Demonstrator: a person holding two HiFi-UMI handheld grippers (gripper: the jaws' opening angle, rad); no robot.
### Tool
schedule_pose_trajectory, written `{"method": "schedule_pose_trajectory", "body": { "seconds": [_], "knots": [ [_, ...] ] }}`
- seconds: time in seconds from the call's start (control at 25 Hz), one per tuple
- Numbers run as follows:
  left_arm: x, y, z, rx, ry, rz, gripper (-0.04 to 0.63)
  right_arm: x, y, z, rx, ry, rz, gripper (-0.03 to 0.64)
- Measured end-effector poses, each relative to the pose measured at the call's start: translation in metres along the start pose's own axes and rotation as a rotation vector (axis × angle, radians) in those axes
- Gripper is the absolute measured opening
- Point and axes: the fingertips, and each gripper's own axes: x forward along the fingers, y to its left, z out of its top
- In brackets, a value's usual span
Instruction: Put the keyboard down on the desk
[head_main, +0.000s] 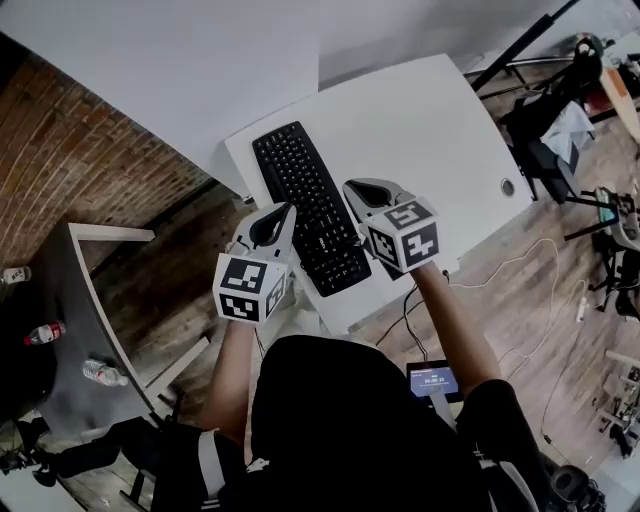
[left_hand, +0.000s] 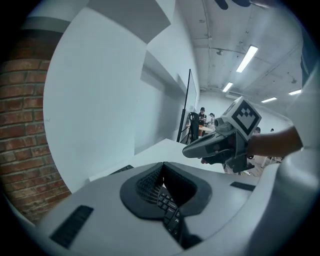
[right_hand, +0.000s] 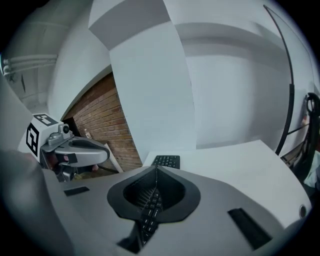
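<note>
A black keyboard (head_main: 308, 205) lies flat on the white desk (head_main: 430, 120), running from the desk's near edge toward the far left corner. My left gripper (head_main: 284, 210) hovers above the keyboard's near left side, jaws shut and empty. My right gripper (head_main: 350, 186) hangs above its near right side, also shut with nothing in it. In the left gripper view the closed tips (left_hand: 162, 164) meet over the keyboard's keys (left_hand: 169, 207), with the right gripper (left_hand: 189, 150) off to the right. In the right gripper view the shut tips (right_hand: 155, 167) sit over the keys (right_hand: 148, 210), and the left gripper (right_hand: 106, 152) shows at the left.
A brick wall (head_main: 70, 160) and a grey side table (head_main: 60, 330) with water bottles (head_main: 103, 373) stand to the left. Cables (head_main: 520, 270) run over the wooden floor at the right, near chairs and gear (head_main: 560, 120). The desk has a round grommet (head_main: 507, 186).
</note>
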Motion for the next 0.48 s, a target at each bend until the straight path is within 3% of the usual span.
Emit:
{"method": "schedule_pose_trajectory", "body": {
  "seconds": [0.48],
  "knots": [
    [-0.041,-0.041,0.06,0.06,-0.116,0.04,0.014,-0.087,0.03,0.059,-0.098,-0.249,-0.072,0.043]
  ]
}}
